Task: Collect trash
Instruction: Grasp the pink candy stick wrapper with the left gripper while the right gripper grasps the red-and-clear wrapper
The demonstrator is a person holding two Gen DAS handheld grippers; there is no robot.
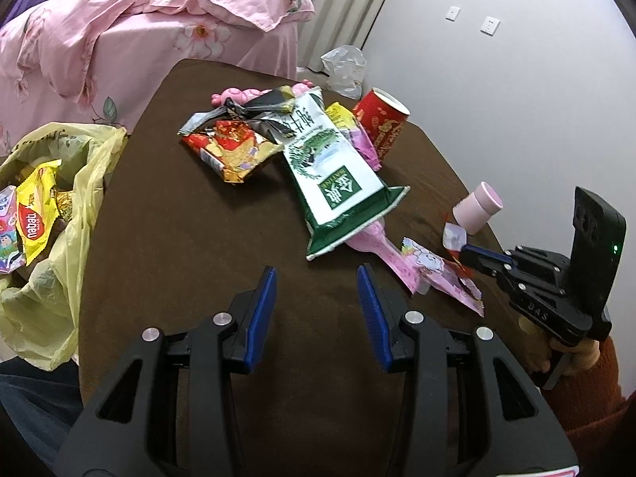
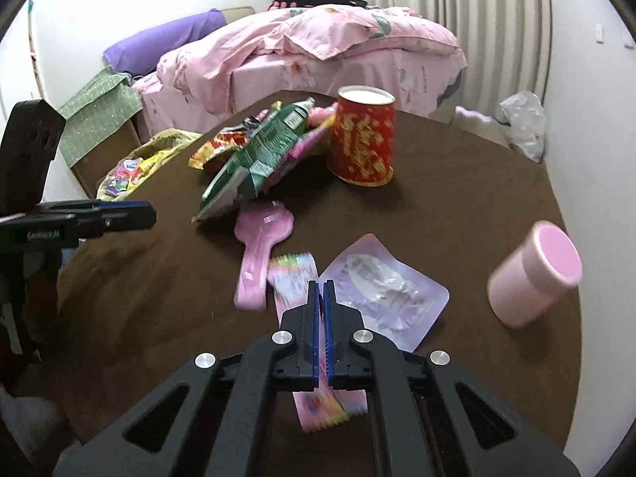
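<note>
Right gripper fingers clamped on pink candy wrapper, apparently lifting it off bench for yellow trash bag at bench's left edge. Left gripper fingers half-spread, empty, waiting.

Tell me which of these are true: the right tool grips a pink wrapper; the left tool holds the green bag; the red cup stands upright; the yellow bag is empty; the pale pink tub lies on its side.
1. The right tool is shut on a pink wrapper. True.
2. The left tool holds the green bag. False: it is open over the brown table and holds nothing.
3. The red cup stands upright. True.
4. The yellow bag is empty. False: snack packets lie inside it.
5. The pale pink tub lies on its side. True.
</note>
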